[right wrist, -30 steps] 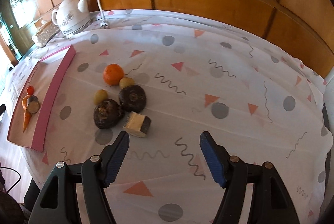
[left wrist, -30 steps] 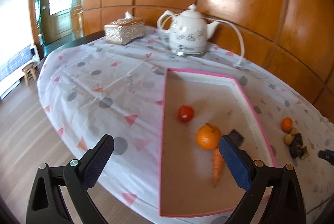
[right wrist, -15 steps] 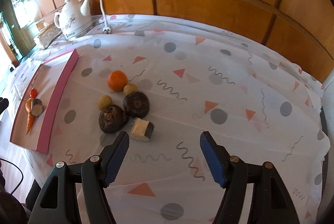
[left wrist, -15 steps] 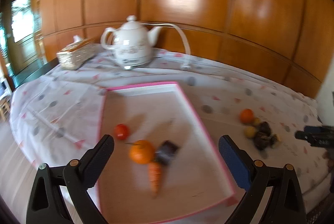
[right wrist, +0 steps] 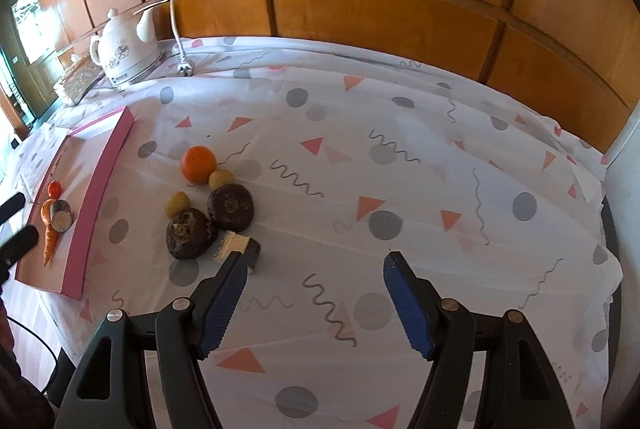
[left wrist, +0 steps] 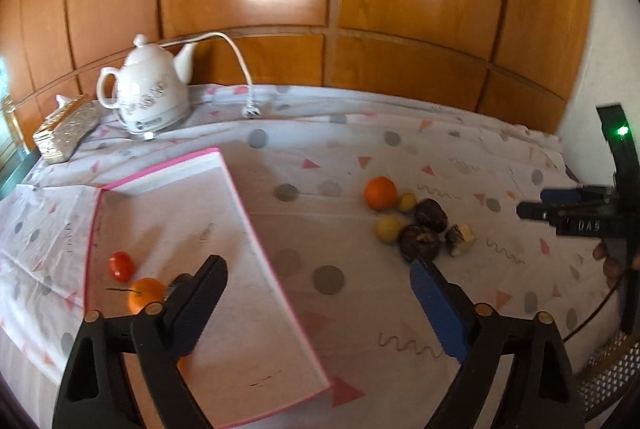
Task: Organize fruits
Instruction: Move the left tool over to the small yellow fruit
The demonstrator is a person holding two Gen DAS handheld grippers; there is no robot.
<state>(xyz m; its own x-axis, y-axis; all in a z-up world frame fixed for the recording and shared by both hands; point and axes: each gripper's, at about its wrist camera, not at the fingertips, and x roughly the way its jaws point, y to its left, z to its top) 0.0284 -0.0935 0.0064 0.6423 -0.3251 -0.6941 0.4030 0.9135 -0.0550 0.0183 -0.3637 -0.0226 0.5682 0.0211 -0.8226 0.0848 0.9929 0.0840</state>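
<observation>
Swung rightward off the tray [left wrist: 240,197] within the last second: left hand-held gripper [left wrist: 316,293] spread, empty, now facing the loose pile, orange [left wrist: 380,192] ahead-right. Right hand-held gripper [right wrist: 316,269] spread too, pile ahead-left. Probably next pick-up.

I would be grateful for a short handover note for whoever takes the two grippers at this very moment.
Left gripper: open, empty, above the table between the pink tray and the loose pile.
Right gripper: open, empty, just short of the cut chunk.
Done: in the tray lie a tomato, an orange, a carrot and a cut dark piece.
Left: on the tablecloth sit another orange, two small yellow fruits, two dark round ones and the cut chunk.
The kettle is not part of the job.
</observation>
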